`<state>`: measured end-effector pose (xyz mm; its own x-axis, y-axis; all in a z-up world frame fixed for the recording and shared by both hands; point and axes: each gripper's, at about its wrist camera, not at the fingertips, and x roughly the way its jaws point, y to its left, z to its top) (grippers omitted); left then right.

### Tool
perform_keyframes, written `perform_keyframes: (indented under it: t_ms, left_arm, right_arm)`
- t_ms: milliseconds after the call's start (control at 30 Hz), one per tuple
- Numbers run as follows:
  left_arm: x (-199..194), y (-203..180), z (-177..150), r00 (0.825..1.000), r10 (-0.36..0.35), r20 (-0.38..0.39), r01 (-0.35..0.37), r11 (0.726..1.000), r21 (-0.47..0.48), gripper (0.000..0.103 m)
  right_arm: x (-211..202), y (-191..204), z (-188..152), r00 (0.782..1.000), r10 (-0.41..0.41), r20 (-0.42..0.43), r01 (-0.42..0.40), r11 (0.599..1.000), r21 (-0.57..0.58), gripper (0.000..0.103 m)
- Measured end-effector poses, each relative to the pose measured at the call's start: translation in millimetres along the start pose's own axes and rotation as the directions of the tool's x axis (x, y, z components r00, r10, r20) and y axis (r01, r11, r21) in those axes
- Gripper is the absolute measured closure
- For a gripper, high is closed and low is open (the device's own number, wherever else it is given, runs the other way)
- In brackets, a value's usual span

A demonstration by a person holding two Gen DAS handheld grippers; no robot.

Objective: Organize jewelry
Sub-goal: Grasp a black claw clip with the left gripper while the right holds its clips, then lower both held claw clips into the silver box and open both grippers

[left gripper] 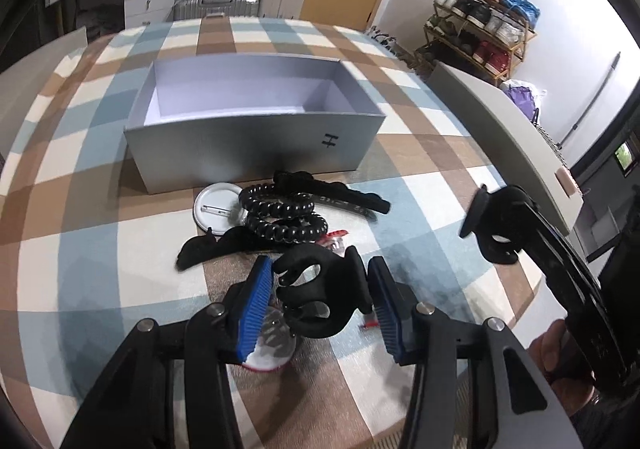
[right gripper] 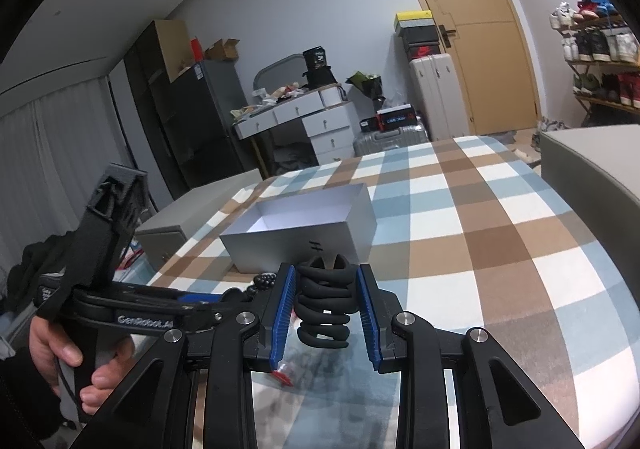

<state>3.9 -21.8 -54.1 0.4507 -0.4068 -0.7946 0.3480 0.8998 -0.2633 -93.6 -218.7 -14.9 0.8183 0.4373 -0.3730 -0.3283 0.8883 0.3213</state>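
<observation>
Right wrist view: "GenRobot.AI" reads in white on the left gripper's (right gripper: pixel 192 309) black body, held in the person's left hand (right gripper: pixel 76 361). Grey box (right gripper: pixel 304 245) has a hand-drawn black mark on its front wall, like an "H" on its side; same mark shows in the left wrist view on the box (left gripper: pixel 256 145). Other labels in the room are too small to read.

Right gripper (right gripper: pixel 326 313): blue pads partly closed, clamped on a black claw hair clip (right gripper: pixel 324 305) from both sides. In the left wrist view that gripper (left gripper: pixel 486 227) sits to the right, with the clip (left gripper: pixel 494 229) lifted off the checked tablecloth (left gripper: pixel 420 193).

Left gripper (left gripper: pixel 320 301): jaws roughly half open, straddling a second black claw clip (left gripper: pixel 320 293). Right pad looks to touch the clip's edge; left pad shows a small gap. Can't tell if it's gripped.

Remaining pile lies on the cloth just in front of the box, which is open: black spiral hair tie (left gripper: pixel 280 217), round white pin badge (left gripper: pixel 218 205) face down, flat black hair clip (left gripper: pixel 332 193), another black piece (left gripper: pixel 208 247). Small red-and-clear item (left gripper: pixel 338 239) partly hidden behind the clip.
</observation>
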Motion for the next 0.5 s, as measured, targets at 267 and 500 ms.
perform_keyframes:
  t_ms: [267,500]
  left_arm:
    - [-29.0,2.3,21.5,0.995,-0.063,0.071,0.062,0.998,0.021,0.06]
    - [-39.8,15.0,64.5,0.987,-0.039,0.154,0.028,0.997,0.073,0.06]
  right_arm:
    - [8.9,9.5,26.3,0.998,0.051,0.025,-0.051,0.999,0.007,0.073]
    - [36.4,16.5,67.2,0.992,0.126,0.026,-0.126,0.992,0.002,0.073]
